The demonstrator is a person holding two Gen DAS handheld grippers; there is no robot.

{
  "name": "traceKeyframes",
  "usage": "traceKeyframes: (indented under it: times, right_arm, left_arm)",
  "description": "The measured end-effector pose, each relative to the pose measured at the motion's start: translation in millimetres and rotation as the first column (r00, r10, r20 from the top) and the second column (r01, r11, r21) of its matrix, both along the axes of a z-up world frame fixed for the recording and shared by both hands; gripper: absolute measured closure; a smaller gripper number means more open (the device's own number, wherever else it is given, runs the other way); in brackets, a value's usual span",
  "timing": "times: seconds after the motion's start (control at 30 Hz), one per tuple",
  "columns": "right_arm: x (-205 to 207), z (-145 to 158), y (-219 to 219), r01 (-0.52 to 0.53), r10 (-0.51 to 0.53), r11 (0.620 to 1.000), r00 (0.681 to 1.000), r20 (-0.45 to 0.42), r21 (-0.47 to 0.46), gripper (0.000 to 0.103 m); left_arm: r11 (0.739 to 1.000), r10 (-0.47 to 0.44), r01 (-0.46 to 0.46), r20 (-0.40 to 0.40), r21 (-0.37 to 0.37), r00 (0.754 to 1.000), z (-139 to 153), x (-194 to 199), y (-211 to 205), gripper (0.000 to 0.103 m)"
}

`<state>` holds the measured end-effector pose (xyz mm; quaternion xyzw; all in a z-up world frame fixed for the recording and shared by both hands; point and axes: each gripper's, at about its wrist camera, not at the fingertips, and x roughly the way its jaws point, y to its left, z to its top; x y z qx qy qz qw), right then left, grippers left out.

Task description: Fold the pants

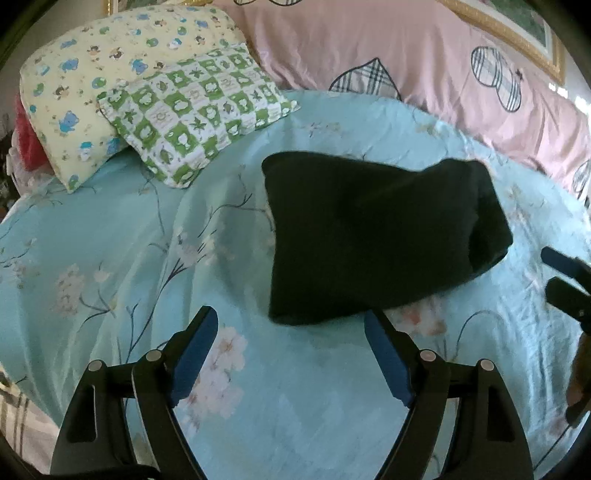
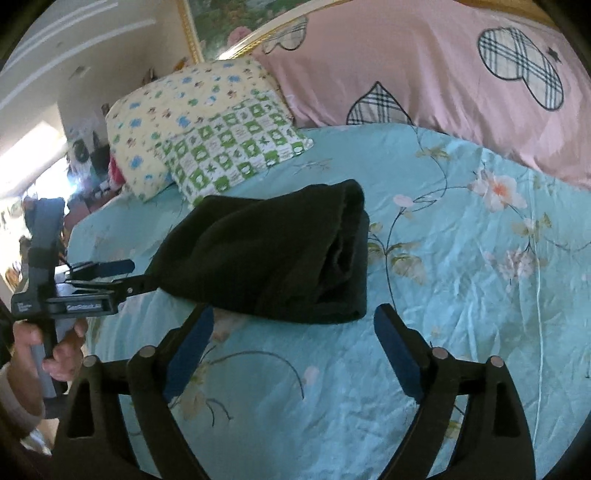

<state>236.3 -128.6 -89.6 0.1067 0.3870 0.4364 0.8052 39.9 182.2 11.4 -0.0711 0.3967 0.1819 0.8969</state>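
Dark green-black pants (image 1: 380,236) lie folded into a thick bundle on the light blue floral bedsheet (image 1: 129,240). They also show in the right wrist view (image 2: 273,254), with stacked layers visible at the right end. My left gripper (image 1: 291,317) is open and empty, hovering just short of the bundle's near edge. It also shows in the right wrist view (image 2: 136,275), held by a hand at the bundle's left corner. My right gripper (image 2: 293,314) is open and empty just before the bundle's near edge. Its fingers (image 1: 565,273) show at the right edge of the left wrist view.
Two pillows lie at the back left: a yellow cartoon one (image 1: 85,85) and a green checked one (image 1: 195,110) on top. A pink quilt (image 1: 406,48) with plaid hearts runs along the back. A framed picture (image 2: 236,14) hangs behind. The sheet (image 2: 480,277) extends right.
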Motion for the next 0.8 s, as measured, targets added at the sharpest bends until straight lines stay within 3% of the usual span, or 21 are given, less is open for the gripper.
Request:
traceKeyframes:
  times: [0.8]
  right_arm:
    - [-14.0,8.4,31.4,-0.102,0.107,0.992,0.992,0.067,-0.081,0.005]
  left_arm:
    - [0.999,-0.011,0.013,-0.048,0.046,0.999,-13.3,-2.3,-5.3,0.017]
